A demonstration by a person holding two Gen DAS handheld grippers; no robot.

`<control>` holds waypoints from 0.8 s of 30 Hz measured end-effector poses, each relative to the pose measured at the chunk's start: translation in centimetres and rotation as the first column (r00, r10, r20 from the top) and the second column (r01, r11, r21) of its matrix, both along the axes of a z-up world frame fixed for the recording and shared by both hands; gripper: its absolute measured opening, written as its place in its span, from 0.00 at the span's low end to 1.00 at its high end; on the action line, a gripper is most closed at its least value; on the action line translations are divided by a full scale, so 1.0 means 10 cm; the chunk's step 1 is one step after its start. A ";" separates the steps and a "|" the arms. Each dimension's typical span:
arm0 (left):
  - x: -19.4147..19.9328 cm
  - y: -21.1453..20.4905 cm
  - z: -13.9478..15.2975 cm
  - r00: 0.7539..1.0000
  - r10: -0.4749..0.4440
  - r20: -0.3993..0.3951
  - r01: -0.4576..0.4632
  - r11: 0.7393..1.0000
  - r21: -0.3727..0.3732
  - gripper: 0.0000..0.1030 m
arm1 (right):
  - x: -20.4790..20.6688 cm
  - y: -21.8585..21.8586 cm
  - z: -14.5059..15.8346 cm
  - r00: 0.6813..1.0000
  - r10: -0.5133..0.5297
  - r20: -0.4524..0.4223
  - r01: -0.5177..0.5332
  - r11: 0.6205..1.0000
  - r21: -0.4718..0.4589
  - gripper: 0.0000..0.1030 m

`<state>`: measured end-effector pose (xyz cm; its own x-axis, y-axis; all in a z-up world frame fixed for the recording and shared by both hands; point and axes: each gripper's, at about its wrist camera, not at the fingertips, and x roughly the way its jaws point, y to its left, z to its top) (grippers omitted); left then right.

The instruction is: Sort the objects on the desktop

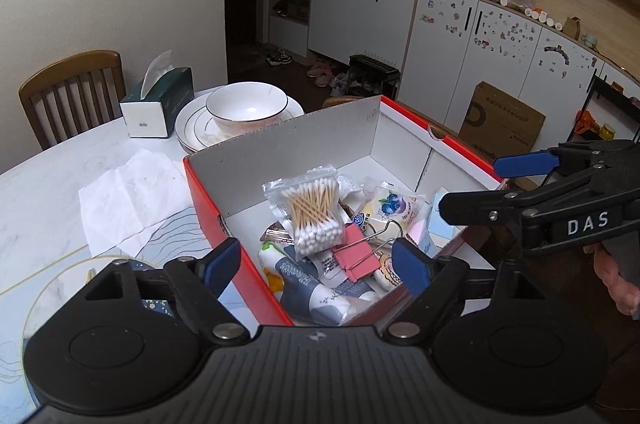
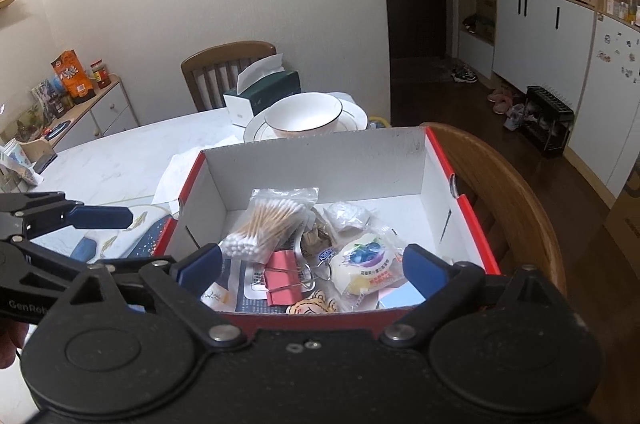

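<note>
While both sets of tongs are hanging wide and empty over the near end of the red box [image 1: 208, 208], the sorted clutter is lying inside it, ahead of and below the tips. The swab bag [image 1: 310, 214] is sitting on top of the heap, its sticks running away from the cameras, with the pink clip [image 1: 354, 256] just nearer. The left tongs [image 1: 318, 266] are framing that clip more squarely than the right tongs [image 2: 312, 264]; nothing is sitting between either pair, and the counter [image 1: 48, 192] beside the box is holding only tissue and dishes.
</note>
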<state>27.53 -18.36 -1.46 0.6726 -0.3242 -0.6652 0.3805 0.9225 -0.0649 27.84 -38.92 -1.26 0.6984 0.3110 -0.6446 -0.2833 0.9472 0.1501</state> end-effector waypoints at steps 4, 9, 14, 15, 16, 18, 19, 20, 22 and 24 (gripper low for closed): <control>-0.05 0.04 0.00 1.000 0.003 0.000 -0.003 1.000 0.004 0.87 | -0.08 0.01 0.03 1.000 -0.004 0.006 0.004 1.000 0.004 0.97; -0.15 0.09 0.02 1.000 -0.001 0.009 0.001 1.000 -0.005 1.00 | -0.21 0.04 0.09 0.999 0.002 0.033 -0.002 1.000 -0.001 0.98; -0.22 0.14 0.05 1.000 -0.002 0.013 0.002 1.000 -0.009 1.00 | -0.29 0.07 0.13 0.999 -0.013 0.052 0.013 1.000 0.001 0.99; -0.24 0.15 0.05 1.000 -0.004 0.014 0.004 1.000 -0.011 1.00 | -0.31 0.08 0.14 0.998 -0.016 0.054 0.016 1.000 0.004 0.99; -0.26 0.16 0.05 1.000 -0.006 0.016 0.006 1.000 -0.013 1.00 | -0.32 0.08 0.14 0.998 -0.019 0.055 0.018 1.000 0.005 0.99; -0.28 0.17 0.06 1.000 -0.007 0.015 0.007 1.000 -0.016 1.00 | -0.36 0.09 0.15 0.998 -0.024 0.057 0.024 1.000 0.008 0.99; -0.30 0.17 0.07 1.000 -0.007 0.015 0.007 1.000 -0.016 1.00 | -0.38 0.09 0.15 0.998 -0.027 0.057 0.027 1.000 0.009 0.99; -0.32 0.18 0.07 1.000 -0.009 0.016 0.010 1.000 -0.018 1.00 | -0.39 0.10 0.15 0.998 -0.029 0.058 0.028 1.000 0.010 0.99; -0.35 0.19 0.08 1.000 -0.015 0.020 0.015 1.000 -0.023 1.00 | -0.42 0.11 0.15 0.998 -0.029 0.060 0.028 1.000 0.010 0.99; -0.40 0.19 0.09 1.000 -0.019 0.024 0.020 1.000 -0.023 1.00 | -0.45 0.13 0.15 0.998 -0.030 0.063 0.029 1.000 0.006 0.99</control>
